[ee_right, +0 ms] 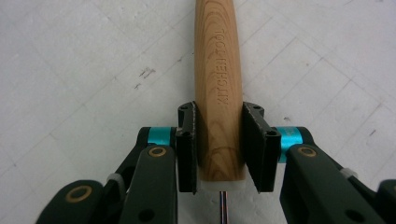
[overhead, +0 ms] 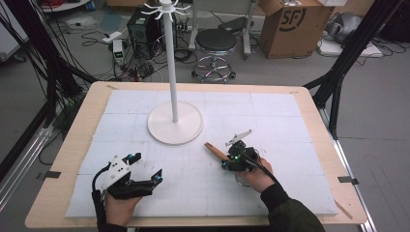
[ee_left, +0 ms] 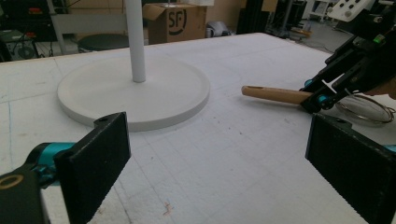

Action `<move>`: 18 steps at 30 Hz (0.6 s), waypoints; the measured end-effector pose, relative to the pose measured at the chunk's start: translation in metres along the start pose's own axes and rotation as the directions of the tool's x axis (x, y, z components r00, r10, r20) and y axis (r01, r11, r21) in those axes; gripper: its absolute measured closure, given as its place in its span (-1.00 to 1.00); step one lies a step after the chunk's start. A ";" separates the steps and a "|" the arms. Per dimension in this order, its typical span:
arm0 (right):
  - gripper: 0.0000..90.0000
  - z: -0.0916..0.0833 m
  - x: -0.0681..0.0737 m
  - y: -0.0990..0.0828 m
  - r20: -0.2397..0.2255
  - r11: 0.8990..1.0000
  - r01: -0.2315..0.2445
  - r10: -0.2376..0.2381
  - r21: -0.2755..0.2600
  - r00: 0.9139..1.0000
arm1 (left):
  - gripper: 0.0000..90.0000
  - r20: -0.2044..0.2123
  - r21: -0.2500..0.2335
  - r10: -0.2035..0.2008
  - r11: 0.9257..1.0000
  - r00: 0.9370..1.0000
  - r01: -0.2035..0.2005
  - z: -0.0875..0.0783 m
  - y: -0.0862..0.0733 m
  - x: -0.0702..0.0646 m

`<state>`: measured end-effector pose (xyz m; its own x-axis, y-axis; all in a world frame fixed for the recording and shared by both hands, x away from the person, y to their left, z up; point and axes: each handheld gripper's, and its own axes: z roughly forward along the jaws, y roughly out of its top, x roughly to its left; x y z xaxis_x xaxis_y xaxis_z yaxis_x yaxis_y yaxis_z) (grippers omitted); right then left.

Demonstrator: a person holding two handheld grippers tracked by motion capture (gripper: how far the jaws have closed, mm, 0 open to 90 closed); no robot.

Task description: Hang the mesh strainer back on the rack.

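High view: wooden handle (overhead: 215, 151) lies on the white foam mat (overhead: 290, 121), right of centre, long axis running from near-right to far-left, free end pointing toward the stand base (overhead: 175, 126). The right gripper (overhead: 233, 158) is placed over the handle's near end; the left gripper (overhead: 145, 170) rests well apart at near left, so the right hand (overhead: 254, 176) is clearly the nearer one. The white stand pole (overhead: 170, 63) rises from the base at mid-table; it is the only obstacle on the mat, just beyond the handle tip but not touching.

Left gripper view: its jaws are spread wide, nothing between them, only bare mat. The handle (ee_left: 275, 94) is seen far right, lying flat, with the right gripper (ee_left: 322, 98) on its end. A wire ring (ee_left: 366, 108) is seen behind that gripper, probably a strainer hoop on the same tool; the joint is hidden. The stand base (ee_left: 135, 93) sits to the far left of it.

Right gripper view: the handle (ee_right: 218, 93), stamped "KITCHEN TOOL", runs straight ahead along the jaw axis, centred between the pads (ee_right: 187, 144). The left pad is on or almost on the wood; a thin gap appears at the right pad, so a firm pinch cannot be confirmed. A thin metal shaft (ee_right: 223, 205) leaves the handle's butt end toward the camera.

Judgement: a lift would depend on the jaws being fully closed first; swing clearance from the pole should be watched.
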<state>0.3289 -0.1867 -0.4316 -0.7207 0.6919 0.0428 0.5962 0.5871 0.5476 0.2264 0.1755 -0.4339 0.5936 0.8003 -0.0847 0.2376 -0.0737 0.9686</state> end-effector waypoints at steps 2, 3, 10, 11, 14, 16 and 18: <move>0.53 -0.004 -0.001 0.000 -0.010 1.000 -0.008 0.008 -0.024 1.000 | -0.84 0.000 -0.005 -0.003 1.000 1.000 0.003 0.000 0.000 -0.001; 0.53 -0.007 -0.002 0.000 -0.002 0.999 -0.014 0.014 -0.051 1.000 | -0.84 0.000 -0.005 -0.001 1.000 1.000 0.001 -0.001 0.000 -0.001; 0.53 -0.031 -0.010 0.003 -0.039 0.970 -0.053 0.045 -0.237 0.998 | -0.84 0.000 -0.002 0.003 1.000 1.000 -0.003 0.000 0.001 -0.001; 0.53 -0.035 -0.011 0.005 -0.041 0.963 -0.054 0.045 -0.265 0.998 | -0.84 0.000 -0.002 0.004 1.000 1.000 -0.004 -0.001 0.001 -0.001; 0.52 -0.047 -0.013 0.009 -0.049 0.935 -0.066 0.052 -0.348 0.997 | -0.84 -0.003 -0.003 0.003 1.000 1.000 -0.003 -0.001 0.001 -0.001; 0.52 -0.055 -0.014 0.014 -0.058 0.918 -0.074 0.056 -0.390 0.997 | -0.84 -0.003 -0.005 0.001 1.000 1.000 -0.001 -0.001 0.001 -0.001; 0.52 -0.061 -0.015 0.019 -0.052 0.906 -0.074 0.057 -0.417 0.997 | -0.84 -0.004 -0.008 0.004 1.000 1.000 -0.004 -0.001 0.001 -0.001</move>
<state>0.3299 -0.2115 -0.3711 -0.7031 0.7013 0.1176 0.4454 0.3054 0.8416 0.2256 0.1755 -0.4327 0.5917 0.8022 -0.0803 0.2291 -0.0718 0.9708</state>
